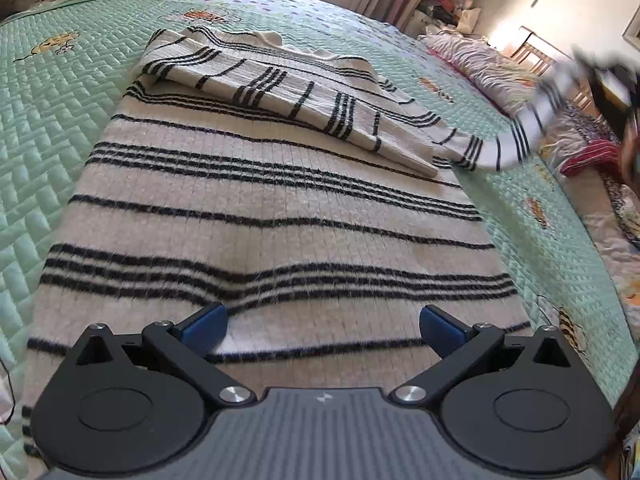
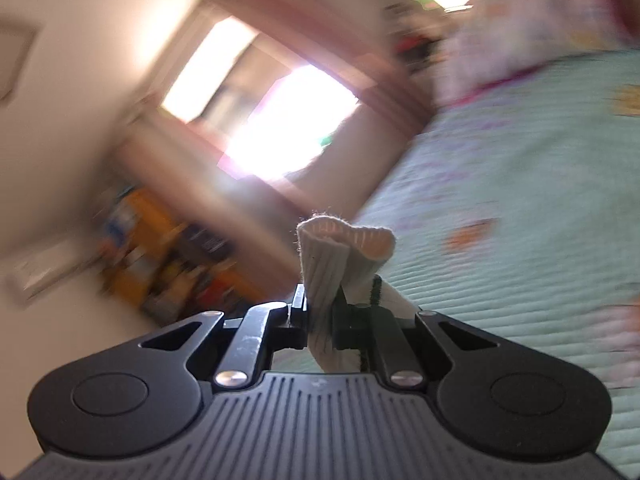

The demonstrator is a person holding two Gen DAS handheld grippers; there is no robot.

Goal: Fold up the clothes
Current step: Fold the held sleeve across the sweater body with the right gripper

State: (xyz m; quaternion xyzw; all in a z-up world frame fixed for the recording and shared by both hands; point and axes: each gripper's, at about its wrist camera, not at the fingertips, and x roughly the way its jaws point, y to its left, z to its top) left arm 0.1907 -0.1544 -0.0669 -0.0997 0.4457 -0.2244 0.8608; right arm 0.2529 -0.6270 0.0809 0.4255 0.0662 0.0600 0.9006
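Note:
A cream sweater (image 1: 272, 208) with black stripes lies flat on the green quilted bed (image 1: 52, 128), back side up. One sleeve (image 1: 288, 92) is folded across its upper part. The other sleeve (image 1: 516, 140) stretches off to the right and lifts off the bed, blurred, toward my right gripper (image 1: 592, 68) at the right edge. In the right wrist view my right gripper (image 2: 320, 304) is shut on the ribbed sleeve cuff (image 2: 344, 244), which sticks up between the jaws. My left gripper (image 1: 322, 326) hovers open over the sweater's hem, nothing between its blue pads (image 1: 210, 326).
A pink crumpled blanket and pillows (image 1: 480, 64) lie at the bed's far right. Bags and clutter (image 1: 452, 4) stand by the curtains behind. The right wrist view is blurred: a bright window (image 2: 280, 120), cluttered orange shelves (image 2: 160, 264), the green quilt (image 2: 520, 200).

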